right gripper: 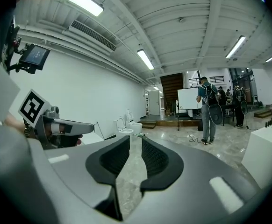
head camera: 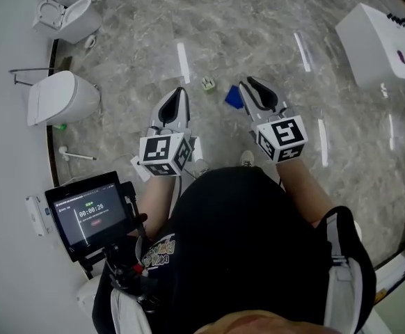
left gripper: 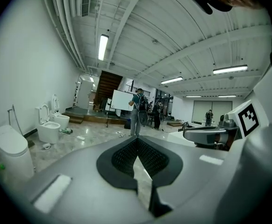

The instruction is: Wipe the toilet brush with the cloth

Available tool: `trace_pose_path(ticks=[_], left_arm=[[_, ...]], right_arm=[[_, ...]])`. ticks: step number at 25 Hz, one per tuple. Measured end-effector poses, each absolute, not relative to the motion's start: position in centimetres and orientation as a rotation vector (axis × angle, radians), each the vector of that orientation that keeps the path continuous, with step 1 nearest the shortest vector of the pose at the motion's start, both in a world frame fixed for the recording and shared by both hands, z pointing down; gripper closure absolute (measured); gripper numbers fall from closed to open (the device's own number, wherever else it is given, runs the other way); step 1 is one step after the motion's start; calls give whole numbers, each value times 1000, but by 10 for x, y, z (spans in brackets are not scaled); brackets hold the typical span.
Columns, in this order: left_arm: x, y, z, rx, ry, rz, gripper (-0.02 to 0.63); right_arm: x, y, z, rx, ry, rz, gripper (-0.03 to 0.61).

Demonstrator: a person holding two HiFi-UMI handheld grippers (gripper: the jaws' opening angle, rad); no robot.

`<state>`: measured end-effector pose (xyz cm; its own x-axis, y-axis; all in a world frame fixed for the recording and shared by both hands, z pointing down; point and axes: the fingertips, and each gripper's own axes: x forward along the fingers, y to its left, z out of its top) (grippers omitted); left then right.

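Observation:
A white toilet brush (head camera: 76,155) lies on the marble floor by the left wall, near a closed white toilet (head camera: 60,97). A blue cloth (head camera: 234,97) lies on the floor farther right, partly behind my right gripper (head camera: 248,82). Both grippers are held in the air in front of me, pointing out into the room, away from the brush. My left gripper (left gripper: 136,139) has its tips together with nothing between them. My right gripper (right gripper: 135,139) shows a narrow gap between its pads, and only floor is visible through it.
A second toilet (head camera: 74,19) with its seat up stands at the back left. A white box-like unit (head camera: 383,44) sits at the far right. A small green-and-white object (head camera: 209,85) lies near the cloth. Several people (right gripper: 208,108) stand far across the hall.

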<state>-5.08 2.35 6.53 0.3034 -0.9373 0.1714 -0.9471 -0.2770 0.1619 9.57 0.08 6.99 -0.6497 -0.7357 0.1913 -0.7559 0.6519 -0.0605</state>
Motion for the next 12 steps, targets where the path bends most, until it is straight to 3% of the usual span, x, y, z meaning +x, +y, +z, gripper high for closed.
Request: trace_pose_path(ticks=[12], left_arm=[[-49,20,57,2332,-1750,27,601]], right_arm=[[96,-2,66,1249,-2734,200,497]])
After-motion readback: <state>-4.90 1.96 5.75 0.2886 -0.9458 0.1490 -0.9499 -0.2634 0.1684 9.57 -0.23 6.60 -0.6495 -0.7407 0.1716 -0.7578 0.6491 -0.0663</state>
